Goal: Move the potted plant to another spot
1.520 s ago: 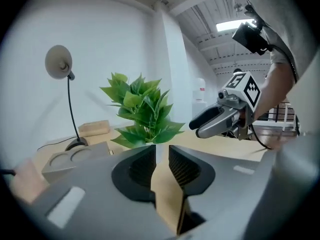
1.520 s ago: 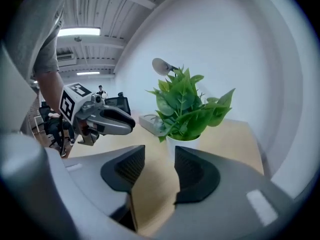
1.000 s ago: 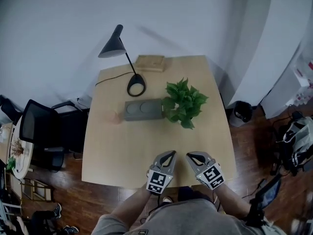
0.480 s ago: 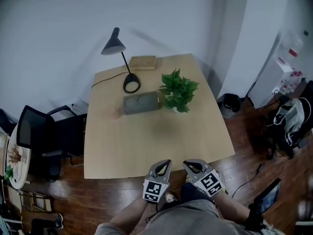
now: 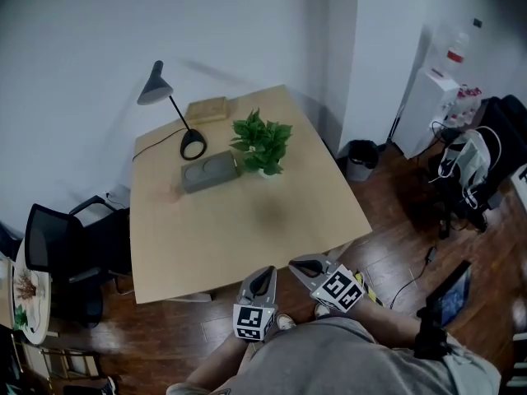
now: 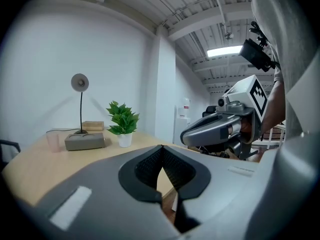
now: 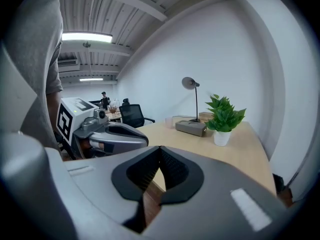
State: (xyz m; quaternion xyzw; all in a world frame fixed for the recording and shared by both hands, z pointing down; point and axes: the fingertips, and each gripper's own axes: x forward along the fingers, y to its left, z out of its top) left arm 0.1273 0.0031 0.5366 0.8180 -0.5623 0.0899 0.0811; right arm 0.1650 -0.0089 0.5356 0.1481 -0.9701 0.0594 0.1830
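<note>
1. Head view: the potted plant (image 5: 262,142) stands upright in a white pot on the far half of the table (image 5: 247,229), toward the wall side.
2. A grey block (image 5: 209,172) lies just beside the plant on its left. Leaves overlap the block's end; I cannot tell whether pot and block touch.
3. Behind the block stands the desk lamp (image 5: 193,146), its shade leaning out to the left. A wooden box (image 5: 207,109) sits at the table's far edge behind the plant. A pale pink cup (image 5: 173,192) is left of the block.
4. The left gripper (image 5: 263,271) and right gripper (image 5: 298,263) are held side by side off the table's near edge, close to the person's body and well apart from the plant.
5. Left gripper view: jaws pressed together at the tips, nothing between them. The plant shows across the table, ahead and to the left.
6. Right gripper view: jaws likewise closed tip to tip and empty. The plant shows ahead on the right.
7. Outward: an office chair (image 5: 58,245) stands left of the table, and a dark bin (image 5: 359,159) sits on the wood floor to its right.
</note>
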